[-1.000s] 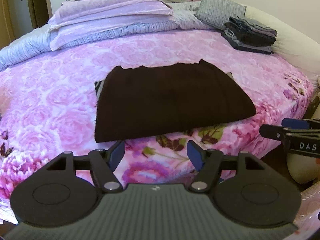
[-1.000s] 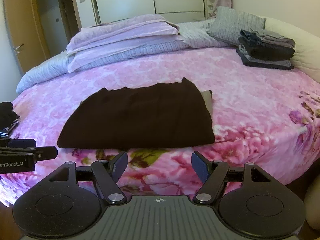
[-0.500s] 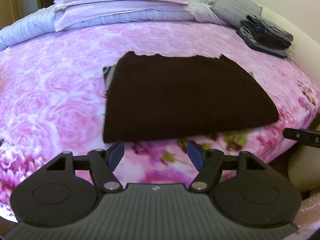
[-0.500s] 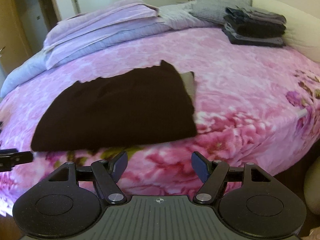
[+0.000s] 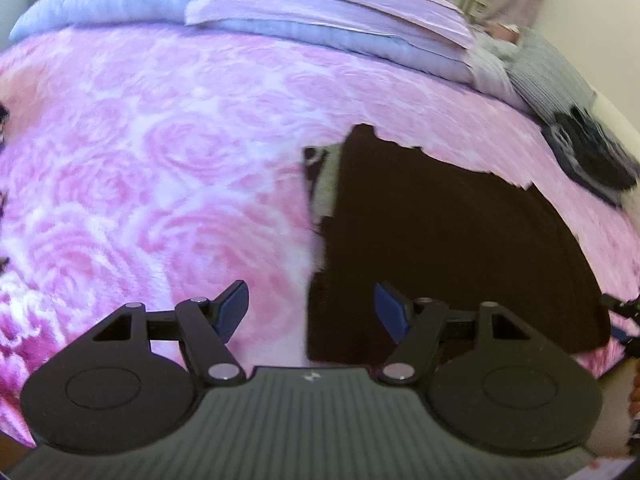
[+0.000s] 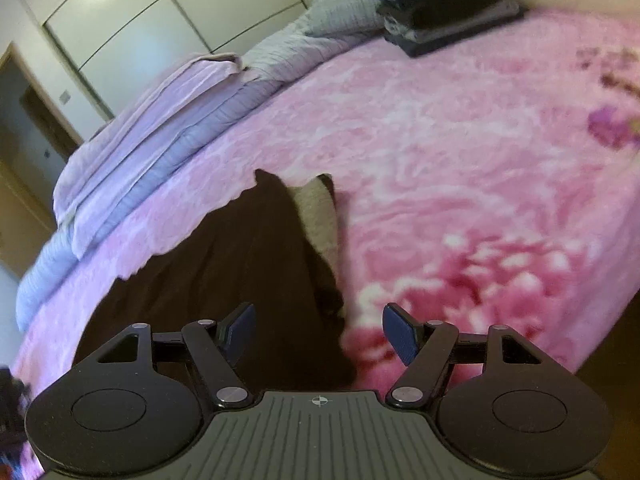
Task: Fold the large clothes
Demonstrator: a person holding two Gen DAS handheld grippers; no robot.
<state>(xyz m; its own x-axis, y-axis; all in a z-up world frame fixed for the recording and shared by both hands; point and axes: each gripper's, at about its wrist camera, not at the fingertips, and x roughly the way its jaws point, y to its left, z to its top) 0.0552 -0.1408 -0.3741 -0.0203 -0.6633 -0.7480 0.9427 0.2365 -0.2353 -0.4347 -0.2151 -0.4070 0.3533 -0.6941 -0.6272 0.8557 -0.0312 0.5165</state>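
**Operator:** What is the state of the fingers on each unit?

**Inspector:** The left gripper (image 5: 311, 309) has its blue pads (image 5: 233, 309) spread wide, with nothing between them. It points steeply down and is rolled, so the bed appears tilted in its view. One pad hangs over bare blanket; the other hangs over the garment's near left corner, with contact not confirmed. The right gripper (image 6: 319, 331) is likewise spread and holds nothing. It is also pitched down and rolled, straddling the garment's right edge: one pad is over dark cloth, the other over blanket.

**Operator:** Where is the dark brown garment located?

**Inspector:** The dark brown garment (image 5: 452, 248) lies flat and folded on the pink floral blanket (image 5: 160, 168), close to the near edge of the bed. A grey under-layer (image 6: 318, 216) protrudes at its side edges.

**Operator:** What clearance is available?

**Inspector:** Open blanket extends to the left of the garment, to its right, and beyond its far edge. The folded lilac bedding (image 5: 328, 12) and the stack of dark folded clothes (image 6: 444, 4) sit well apart from it at the far side.

**Operator:** What is the garment's orientation?

**Inspector:** Its long axis runs across the bed, roughly parallel to the near edge. The uneven far edge faces the bedding.
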